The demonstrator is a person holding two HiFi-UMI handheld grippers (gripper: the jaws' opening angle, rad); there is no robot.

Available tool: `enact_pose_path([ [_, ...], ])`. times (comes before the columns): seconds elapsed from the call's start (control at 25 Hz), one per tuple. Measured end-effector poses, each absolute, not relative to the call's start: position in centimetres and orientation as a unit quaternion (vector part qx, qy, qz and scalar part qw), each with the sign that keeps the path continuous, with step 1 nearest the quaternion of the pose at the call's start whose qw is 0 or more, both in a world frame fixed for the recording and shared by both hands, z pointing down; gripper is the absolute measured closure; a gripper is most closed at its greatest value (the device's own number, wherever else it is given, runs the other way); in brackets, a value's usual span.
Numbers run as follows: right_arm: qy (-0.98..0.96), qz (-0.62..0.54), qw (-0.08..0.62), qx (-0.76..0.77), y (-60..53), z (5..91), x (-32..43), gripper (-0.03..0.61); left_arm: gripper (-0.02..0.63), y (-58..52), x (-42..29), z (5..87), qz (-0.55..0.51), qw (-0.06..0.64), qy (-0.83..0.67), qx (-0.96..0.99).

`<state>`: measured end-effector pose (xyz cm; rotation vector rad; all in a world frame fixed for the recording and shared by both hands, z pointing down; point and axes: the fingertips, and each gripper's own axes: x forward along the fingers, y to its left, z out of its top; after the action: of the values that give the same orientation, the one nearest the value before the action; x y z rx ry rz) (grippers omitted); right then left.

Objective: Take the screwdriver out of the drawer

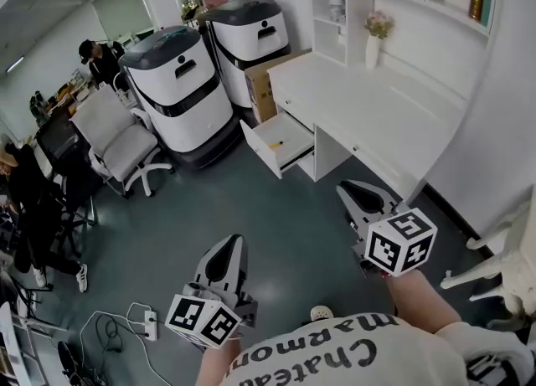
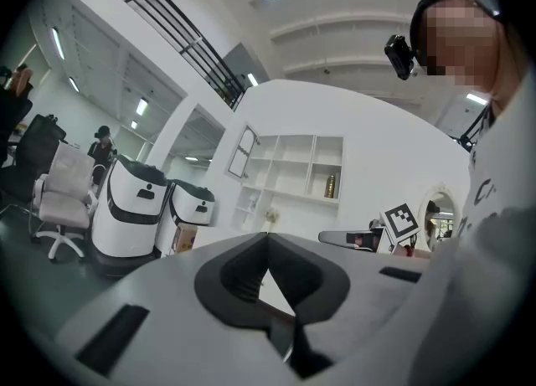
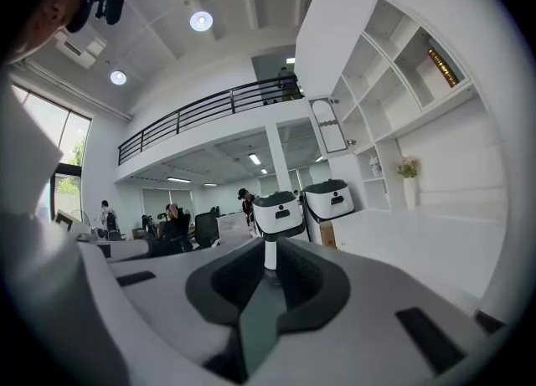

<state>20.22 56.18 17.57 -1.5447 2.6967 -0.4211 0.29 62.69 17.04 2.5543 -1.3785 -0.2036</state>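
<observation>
Right gripper (image 1: 358, 190), head view: the jaws are closed tip to tip with nothing between them, and the right gripper view confirms this, showing only the room beyond the joined tips. Left gripper (image 1: 228, 249): its jaws are likewise together and empty, as the left gripper view shows. Both grippers are carried above the floor and point forward, up the head view. The drawer (image 1: 261, 151) stands pulled out from under the white desk (image 1: 368, 100), its front panel facing the lower left. It lies ahead of both grippers, up and to the left of the right gripper and up and slightly to the right of the left gripper, and is well apart from each. The right gripper is judged the nearer of the two. Inside the open drawer a small yellowish mark (image 1: 275, 145) rests on the pale bottom near the front panel. It is judged to be the screwdriver, though it is too small for its shape or long axis to be read. Neither gripper view shows the inside of the drawer. The coming move therefore calls for closing the gap to the drawer, opening the jaws, and approaching from above the drawer's open top, since the desk overhangs its rear part. A cardboard box (image 1: 266, 83) stands beyond the drawer, beside the end of the desk.
</observation>
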Motion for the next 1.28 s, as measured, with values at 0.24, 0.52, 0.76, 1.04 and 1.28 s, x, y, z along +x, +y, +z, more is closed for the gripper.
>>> enact_pose_path([
  [0.24, 0.871, -0.112, 0.003, -0.478, 50.7, 16.6, 21.7, 0.522, 0.591, 57.9, 3.0, 16.5, -0.083, 0.096, -0.465, 0.876],
  [0.52, 0.873, -0.136, 0.004, -0.468, 48.3, 18.1, 22.9, 0.522, 0.591, 54.8, 4.4, 17.2, -0.073, 0.104, -0.477, 0.869],
  [0.76, 0.873, -0.169, -0.019, -0.458, 46.8, 21.5, 22.5, 0.522, 0.589, 52.7, 5.3, 19.2, -0.058, 0.129, -0.469, 0.872],
  [1.04, 0.873, -0.172, -0.039, -0.455, 42.3, 22.7, 20.5, 0.522, 0.589, 47.7, 4.3, 20.3, -0.067, 0.139, -0.46, 0.875],
  [1.28, 0.875, -0.158, -0.041, -0.456, 36.6, 21.0, 17.4, 0.522, 0.59, 41.1, 2.8, 19.5, -0.071, 0.143, -0.442, 0.883],
])
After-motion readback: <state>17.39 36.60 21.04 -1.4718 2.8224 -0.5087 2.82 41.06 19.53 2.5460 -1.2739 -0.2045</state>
